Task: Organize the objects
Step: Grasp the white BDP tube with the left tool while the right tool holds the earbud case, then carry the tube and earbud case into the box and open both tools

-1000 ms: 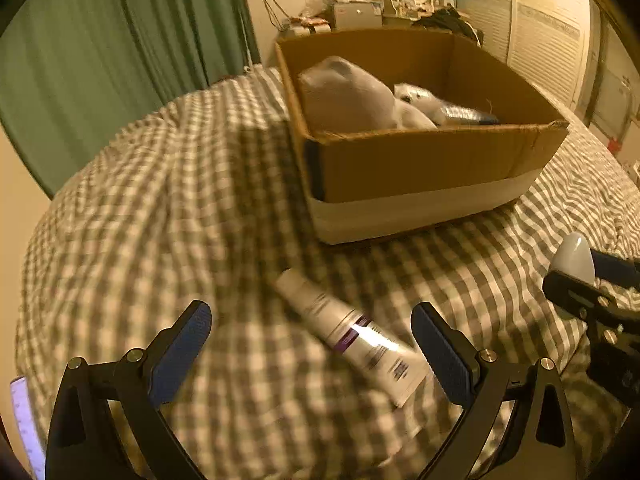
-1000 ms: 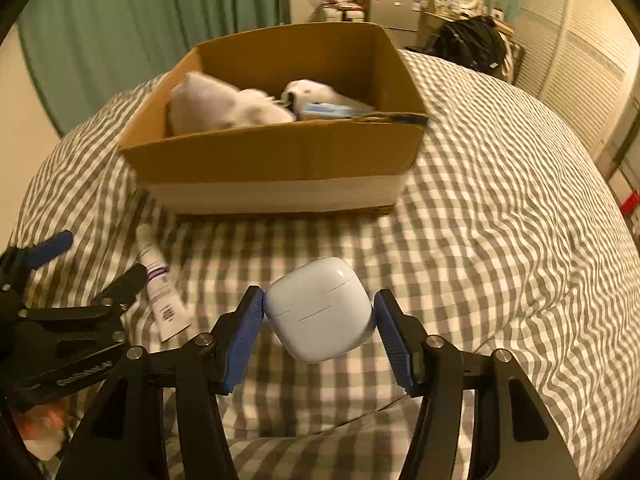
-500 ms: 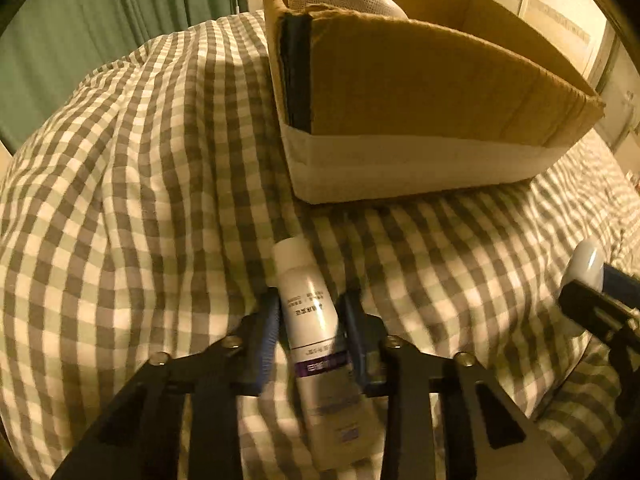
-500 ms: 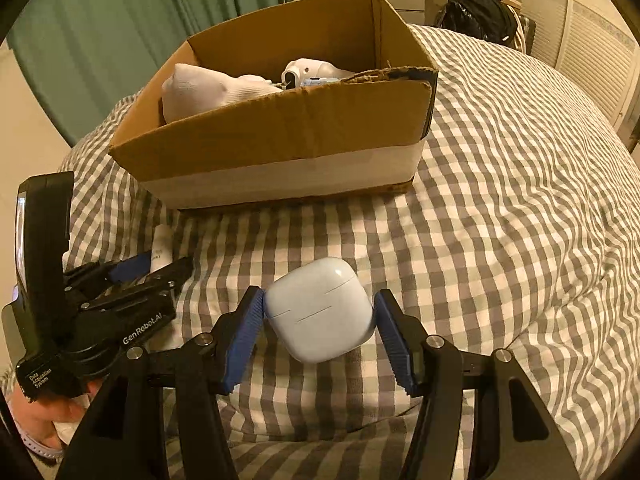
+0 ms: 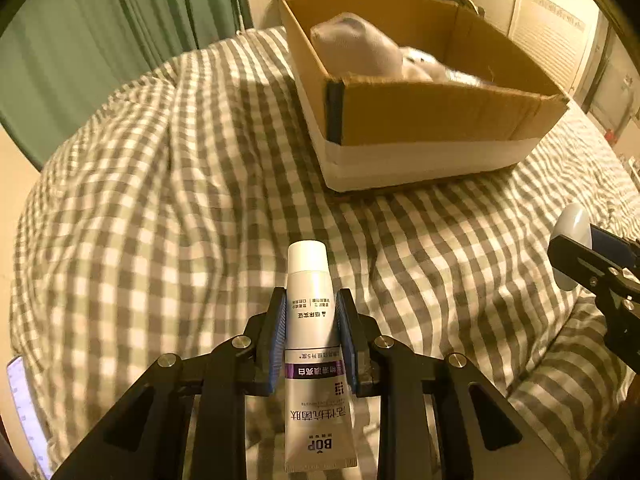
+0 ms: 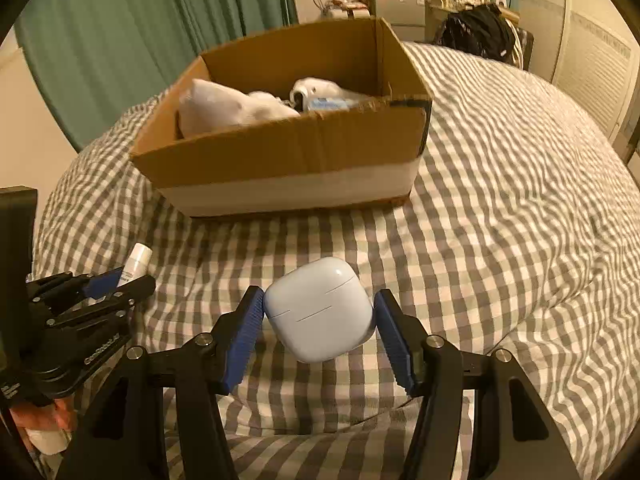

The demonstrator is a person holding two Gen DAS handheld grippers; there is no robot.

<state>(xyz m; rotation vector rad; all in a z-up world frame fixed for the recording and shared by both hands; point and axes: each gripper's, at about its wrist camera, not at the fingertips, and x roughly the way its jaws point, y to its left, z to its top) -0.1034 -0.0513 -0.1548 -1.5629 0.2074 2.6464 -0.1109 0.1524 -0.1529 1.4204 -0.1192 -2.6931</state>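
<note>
My left gripper (image 5: 311,312) is shut on a white toothpaste tube (image 5: 314,332) with a purple band, cap pointing forward, held above the checked bedspread. My right gripper (image 6: 319,322) is shut on a white earbuds case (image 6: 318,309), also held above the bed. An open cardboard box (image 5: 424,116) sits ahead on the bed; it shows in the right wrist view too (image 6: 288,148). It holds a white bundle (image 5: 356,46) and other pale items. The left gripper and tube cap show at the left of the right wrist view (image 6: 116,280).
The grey-and-white checked bedspread (image 5: 160,184) covers the whole bed. Green curtains (image 6: 140,32) hang at the back left. A cluttered desk and a dark bag (image 6: 476,32) stand behind the bed. White closet doors (image 6: 592,80) are at the right.
My left gripper closed on the toothpaste tube and lifted it off the bed, pulling back from the box. My right gripper kept hold of the earbuds case and hardly moved.
</note>
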